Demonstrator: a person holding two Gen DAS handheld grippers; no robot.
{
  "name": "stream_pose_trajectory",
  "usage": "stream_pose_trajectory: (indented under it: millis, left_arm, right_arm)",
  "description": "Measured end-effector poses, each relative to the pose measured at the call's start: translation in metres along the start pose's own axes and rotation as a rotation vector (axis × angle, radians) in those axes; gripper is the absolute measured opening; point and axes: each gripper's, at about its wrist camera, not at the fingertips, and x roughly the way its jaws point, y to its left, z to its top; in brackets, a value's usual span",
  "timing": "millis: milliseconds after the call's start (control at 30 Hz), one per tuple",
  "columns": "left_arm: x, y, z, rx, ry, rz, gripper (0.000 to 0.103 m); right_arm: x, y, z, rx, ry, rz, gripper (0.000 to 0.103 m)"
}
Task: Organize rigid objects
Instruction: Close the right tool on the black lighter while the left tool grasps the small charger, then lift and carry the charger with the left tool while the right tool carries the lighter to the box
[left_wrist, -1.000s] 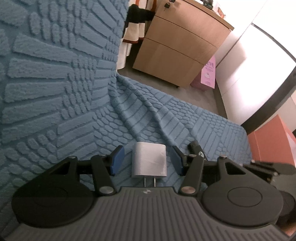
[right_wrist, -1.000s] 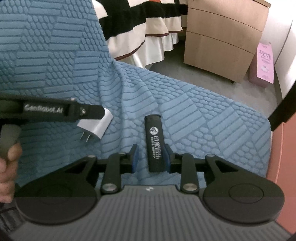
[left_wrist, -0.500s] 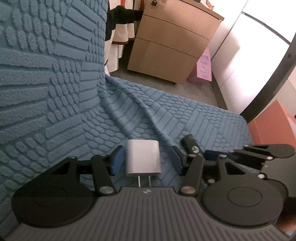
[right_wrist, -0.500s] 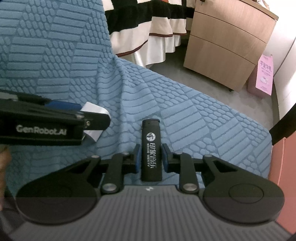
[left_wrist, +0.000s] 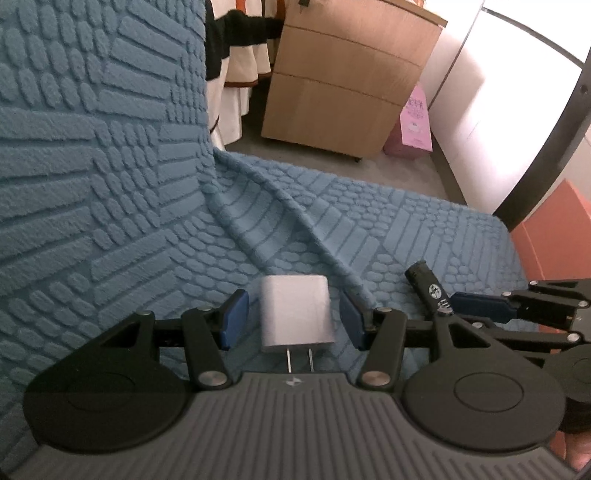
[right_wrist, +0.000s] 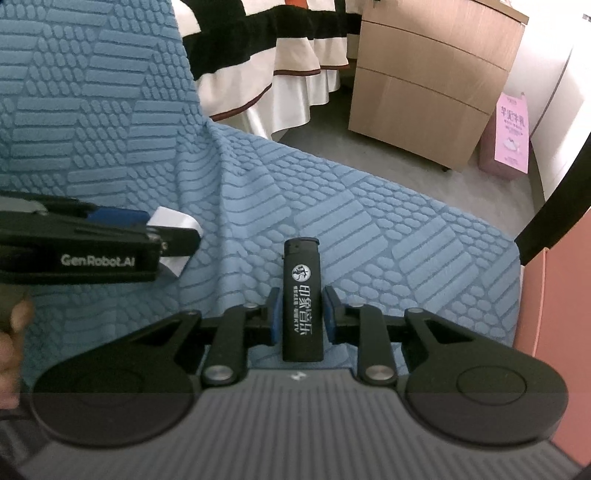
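Note:
A white plug charger (left_wrist: 295, 309) lies on the blue textured cover, prongs toward the camera. My left gripper (left_wrist: 292, 316) is open around it, with a gap on each side. The charger also shows in the right wrist view (right_wrist: 173, 236), partly hidden behind the left gripper. A black lighter (right_wrist: 301, 299) with white print sits between the blue pads of my right gripper (right_wrist: 301, 314), which is shut on it. The lighter also shows in the left wrist view (left_wrist: 428, 286).
The blue cover (left_wrist: 110, 184) rises as a backrest at the left and ends at a far edge. Beyond stand a wooden drawer cabinet (right_wrist: 424, 81), a pink carton (right_wrist: 511, 136) and a striped cloth (right_wrist: 266, 48). An orange box (left_wrist: 554, 229) stands at the right.
My right gripper has closed onto the lighter and drawn nearer to it. My left gripper has shifted slightly around the charger, still open.

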Motion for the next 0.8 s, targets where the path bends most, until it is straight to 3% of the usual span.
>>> stream_pose_trajectory:
  millis: [133, 233, 567, 800]
  left_arm:
    - [0.004, 0.001, -0.002, -0.002, 0.01, 0.008, 0.059]
    - [0.002, 0.004, -0.003, -0.012, -0.001, -0.004, 0.051]
    - [-0.014, 0.007, -0.013, -0.062, -0.002, -0.041, 0.05]
    - [-0.046, 0.005, -0.032, -0.135, -0.011, -0.088, 0.048]
  right_arm:
    - [0.001, 0.0, -0.001, 0.005, 0.004, 0.003, 0.026]
    - [0.0, 0.0, -0.003, 0.013, 0.006, 0.003, 0.026]
    - [-0.017, -0.003, -0.015, 0.057, 0.006, 0.0, 0.026]
    - [-0.042, -0.004, -0.031, 0.09, 0.006, -0.022, 0.026]
